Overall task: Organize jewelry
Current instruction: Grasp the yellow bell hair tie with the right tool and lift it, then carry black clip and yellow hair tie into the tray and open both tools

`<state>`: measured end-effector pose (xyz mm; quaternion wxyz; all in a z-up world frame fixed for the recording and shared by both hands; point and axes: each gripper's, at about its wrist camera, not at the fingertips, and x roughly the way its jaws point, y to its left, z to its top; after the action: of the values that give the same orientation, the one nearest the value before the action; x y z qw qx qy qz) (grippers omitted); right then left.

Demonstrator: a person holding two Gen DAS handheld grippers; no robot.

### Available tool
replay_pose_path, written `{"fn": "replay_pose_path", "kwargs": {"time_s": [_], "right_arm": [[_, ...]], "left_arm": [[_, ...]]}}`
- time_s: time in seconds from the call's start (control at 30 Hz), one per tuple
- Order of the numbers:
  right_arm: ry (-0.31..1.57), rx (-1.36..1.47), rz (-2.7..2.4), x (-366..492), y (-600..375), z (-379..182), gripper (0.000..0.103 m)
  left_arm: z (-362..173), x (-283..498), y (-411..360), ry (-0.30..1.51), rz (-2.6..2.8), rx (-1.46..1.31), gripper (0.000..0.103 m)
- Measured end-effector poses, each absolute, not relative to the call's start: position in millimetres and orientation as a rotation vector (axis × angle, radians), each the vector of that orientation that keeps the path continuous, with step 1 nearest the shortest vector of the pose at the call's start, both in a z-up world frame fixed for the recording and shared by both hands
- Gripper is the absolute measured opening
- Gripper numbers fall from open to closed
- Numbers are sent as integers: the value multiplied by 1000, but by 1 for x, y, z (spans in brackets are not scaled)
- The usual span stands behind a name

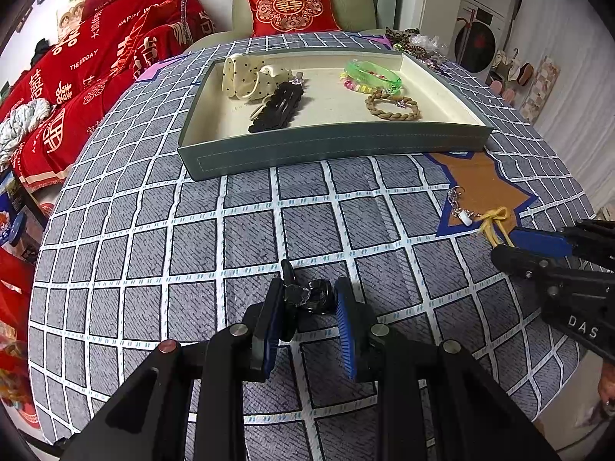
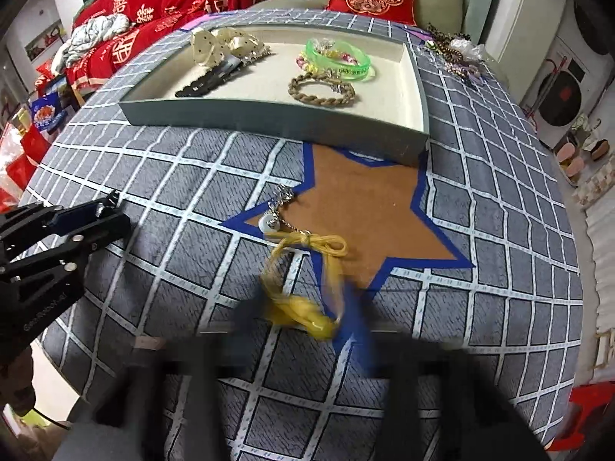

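Note:
My left gripper (image 1: 309, 299) is shut on a black hair clip (image 1: 307, 295) just above the checked tablecloth, in front of the grey tray (image 1: 326, 145). The tray holds a dotted cream bow (image 1: 251, 75), a black clip (image 1: 277, 106), a green bangle (image 1: 373, 73) and a braided band (image 1: 392, 106). My right gripper (image 2: 307, 319) is blurred by motion and closed on a yellow cord (image 2: 303, 269) tied to a silver chain with a white charm (image 2: 275, 215), which lies on the brown star patch (image 2: 365, 207). It also shows in the left wrist view (image 1: 503, 247).
A pile of loose jewelry (image 2: 453, 52) lies on the table behind the tray's right corner. Red bedding (image 1: 96, 61) is stacked to the left and a red cushion (image 1: 288, 7) sits on a chair behind. The table edge curves close on my right.

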<state>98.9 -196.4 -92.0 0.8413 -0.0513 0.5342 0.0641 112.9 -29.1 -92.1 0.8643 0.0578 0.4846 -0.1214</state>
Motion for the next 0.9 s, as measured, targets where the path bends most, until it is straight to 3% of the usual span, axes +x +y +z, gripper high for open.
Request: {"fn": "replay_pose_path", "kwargs": {"time_s": [0.13, 0.9], "right_arm": [[1107, -74, 134, 93, -202, -90, 22], [1040, 76, 145, 92, -226, -57, 22]], "left_arm": [[-92, 113, -29, 1018, -256, 111, 35], [-73, 111, -26, 984, -266, 110, 33]]}}
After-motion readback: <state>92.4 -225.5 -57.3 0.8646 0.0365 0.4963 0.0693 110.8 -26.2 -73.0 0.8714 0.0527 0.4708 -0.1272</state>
